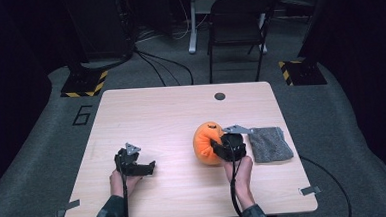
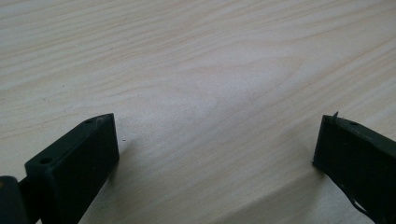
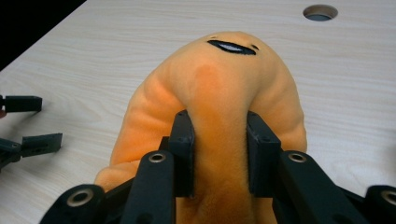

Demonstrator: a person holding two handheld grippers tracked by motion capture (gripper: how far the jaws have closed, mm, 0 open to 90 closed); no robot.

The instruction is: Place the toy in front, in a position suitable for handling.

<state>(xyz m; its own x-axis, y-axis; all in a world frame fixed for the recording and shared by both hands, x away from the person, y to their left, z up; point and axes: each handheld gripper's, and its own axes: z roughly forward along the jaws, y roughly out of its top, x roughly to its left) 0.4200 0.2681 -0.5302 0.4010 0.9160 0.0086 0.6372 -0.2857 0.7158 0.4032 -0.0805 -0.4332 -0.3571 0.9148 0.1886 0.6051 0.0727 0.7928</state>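
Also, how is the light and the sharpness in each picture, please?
High view: dim, dark surroundings, the pale wooden table lit evenly. Left gripper view: soft glare on the wood, black claw tips slightly blurred. Right gripper view: the orange plush toy is sharp, and nearest claw parts are out of focus.

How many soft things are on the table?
2. An orange plush toy sits right of the table's middle, squeezed by the right gripper. A folded grey cloth lies flat just to the right of it, near the table's right edge.
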